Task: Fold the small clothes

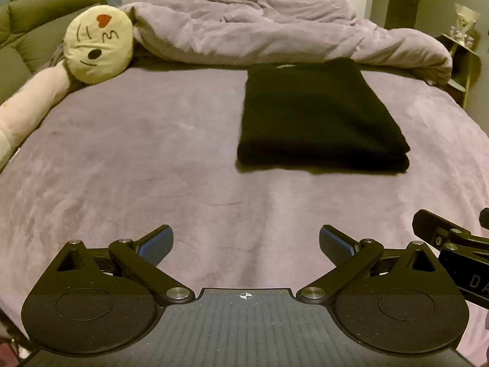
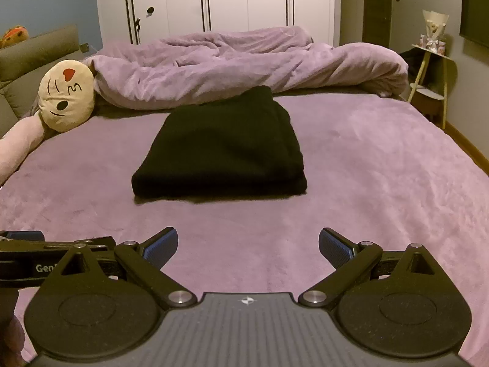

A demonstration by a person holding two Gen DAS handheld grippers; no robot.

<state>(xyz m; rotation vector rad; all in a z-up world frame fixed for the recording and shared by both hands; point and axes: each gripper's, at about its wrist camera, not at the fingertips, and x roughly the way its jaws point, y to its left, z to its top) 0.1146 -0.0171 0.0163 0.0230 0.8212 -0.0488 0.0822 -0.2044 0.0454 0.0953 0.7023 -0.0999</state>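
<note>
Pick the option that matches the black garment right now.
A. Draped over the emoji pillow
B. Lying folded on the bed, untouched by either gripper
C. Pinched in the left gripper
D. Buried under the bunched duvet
B. The black garment lies as a neat folded stack on the purple bed, while the left gripper and right gripper both sit open and empty, short of it.

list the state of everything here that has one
black garment: folded into a flat rectangle, lying on the bed, untouched
left gripper: open, empty, short of the garment
right gripper: open, empty, short of the garment
duvet: rumpled, heaped along the far side of the bed
round face pillow: propped up against the duvet
wardrobe doors: shut
</note>
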